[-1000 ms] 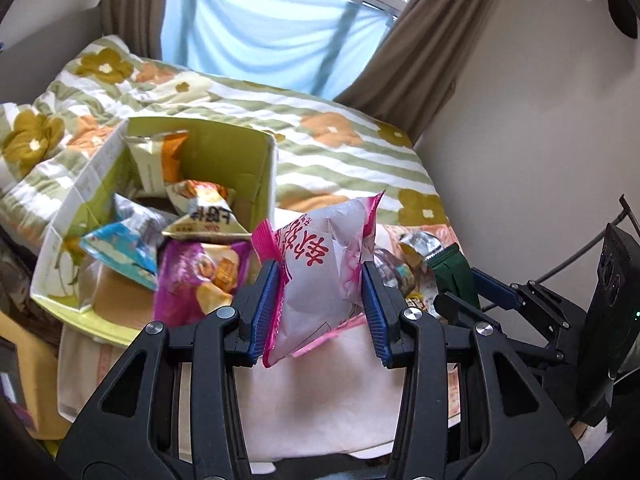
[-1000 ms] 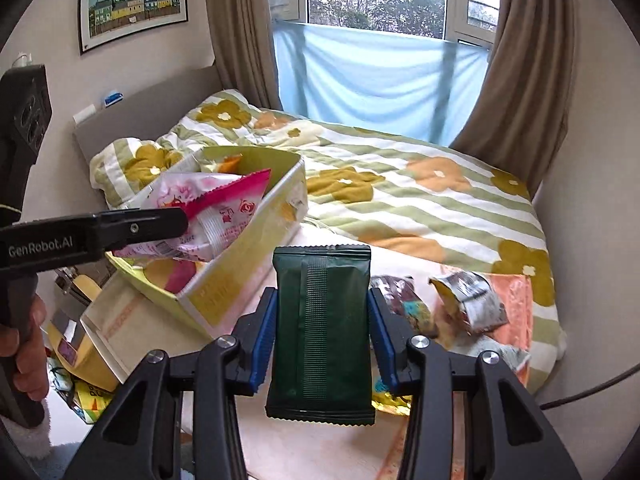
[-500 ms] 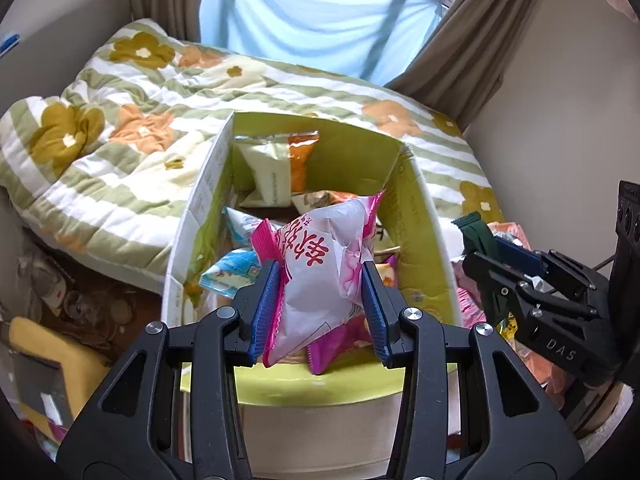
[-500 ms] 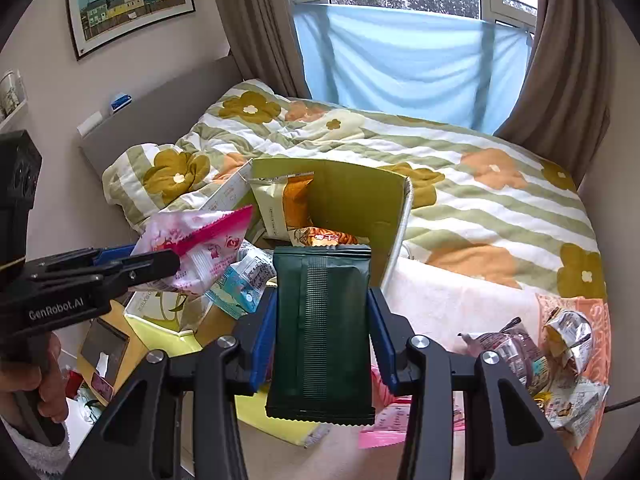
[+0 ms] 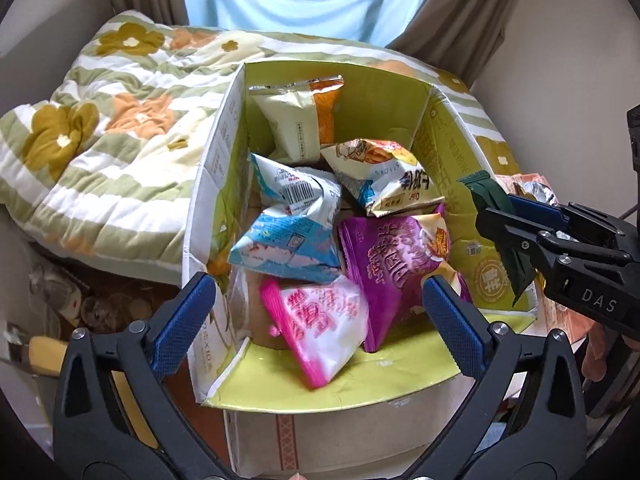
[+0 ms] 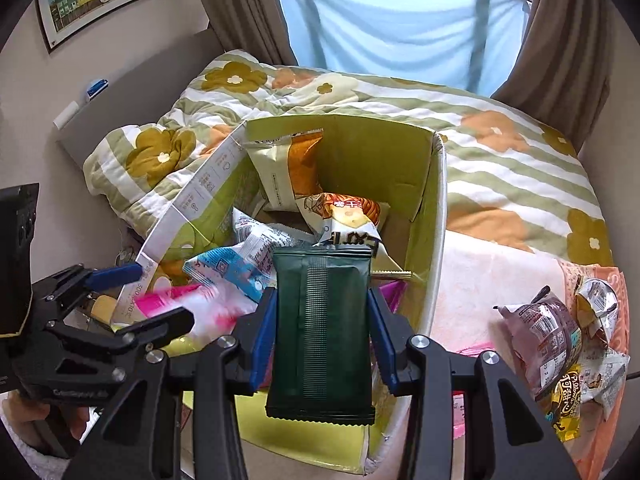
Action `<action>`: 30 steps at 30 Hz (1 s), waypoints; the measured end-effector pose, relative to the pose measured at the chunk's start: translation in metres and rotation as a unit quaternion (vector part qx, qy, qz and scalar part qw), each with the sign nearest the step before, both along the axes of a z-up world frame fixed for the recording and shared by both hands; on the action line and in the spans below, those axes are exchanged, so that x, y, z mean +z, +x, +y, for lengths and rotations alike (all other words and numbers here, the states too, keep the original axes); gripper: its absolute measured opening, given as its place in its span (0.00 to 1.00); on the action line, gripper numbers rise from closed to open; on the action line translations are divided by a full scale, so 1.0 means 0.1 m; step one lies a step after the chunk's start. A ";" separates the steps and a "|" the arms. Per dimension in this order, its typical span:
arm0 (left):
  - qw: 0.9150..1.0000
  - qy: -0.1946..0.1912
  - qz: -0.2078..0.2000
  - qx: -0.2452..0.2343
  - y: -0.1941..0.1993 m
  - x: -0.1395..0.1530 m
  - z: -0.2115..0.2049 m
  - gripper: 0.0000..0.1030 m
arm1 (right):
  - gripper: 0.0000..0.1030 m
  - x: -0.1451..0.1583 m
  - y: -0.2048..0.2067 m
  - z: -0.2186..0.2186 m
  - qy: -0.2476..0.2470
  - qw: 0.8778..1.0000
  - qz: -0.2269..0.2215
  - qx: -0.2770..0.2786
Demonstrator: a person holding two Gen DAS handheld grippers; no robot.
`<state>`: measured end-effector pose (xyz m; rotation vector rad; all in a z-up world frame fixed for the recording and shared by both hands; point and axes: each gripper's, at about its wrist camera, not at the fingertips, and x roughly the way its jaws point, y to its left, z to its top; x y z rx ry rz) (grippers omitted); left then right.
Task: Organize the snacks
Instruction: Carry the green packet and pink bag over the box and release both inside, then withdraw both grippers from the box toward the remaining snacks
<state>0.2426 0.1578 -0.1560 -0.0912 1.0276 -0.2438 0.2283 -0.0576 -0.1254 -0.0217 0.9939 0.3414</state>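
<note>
Two grippers are hanging over the green cardboard box [image 5: 444, 140] on the floral quilt [image 5: 120, 128]. Left gripper [image 5: 316, 312] has just been opening; its blue pads are standing wide apart with nothing pressed between them, and the pink-and-white snack bag [image 5: 320, 324] is lying loose in the box's near end, beside a purple bag [image 5: 388, 256] and a blue one [image 5: 284, 244]. Right gripper [image 6: 322, 332] is clamping a dark green packet [image 6: 322, 320] upright above the box. More snacks [image 6: 560, 336] are lying on the bed to the right.
</note>
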 end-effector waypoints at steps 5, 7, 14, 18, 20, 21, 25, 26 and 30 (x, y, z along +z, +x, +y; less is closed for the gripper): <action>1.000 0.016 -0.006 0.019 -0.03 0.14 0.04 1.00 | 0.39 -0.03 0.04 -0.02 0.016 1.000 0.015 0.015; 0.999 0.022 -0.011 0.028 -0.03 0.19 0.08 1.00 | 0.39 -0.04 0.05 -0.02 0.029 0.999 0.021 0.025; 0.998 0.009 -0.021 0.051 0.04 0.23 0.16 1.00 | 0.39 -0.11 0.06 0.09 0.035 0.998 0.018 0.052; 0.998 0.005 -0.017 0.056 0.01 0.21 0.17 1.00 | 0.77 -0.14 0.04 0.10 0.048 0.997 0.018 0.055; 0.998 0.007 -0.012 0.063 0.00 0.18 0.17 1.00 | 0.82 -0.15 0.02 0.09 0.052 0.997 0.018 0.060; 0.998 0.004 -0.008 0.065 -0.01 0.16 0.18 1.00 | 0.82 -0.15 0.01 0.09 0.051 0.997 0.018 0.060; 0.998 0.003 0.001 0.065 -0.04 0.11 0.18 1.00 | 0.82 -0.16 -0.04 0.05 0.058 0.997 0.016 0.055; 0.998 0.005 0.000 0.064 -0.05 0.12 0.18 1.00 | 0.82 -0.15 -0.05 0.04 0.058 0.997 0.015 0.053; 0.998 0.005 -0.008 0.060 -0.07 0.18 0.16 1.00 | 0.82 -0.13 -0.08 0.00 0.056 0.997 0.007 0.044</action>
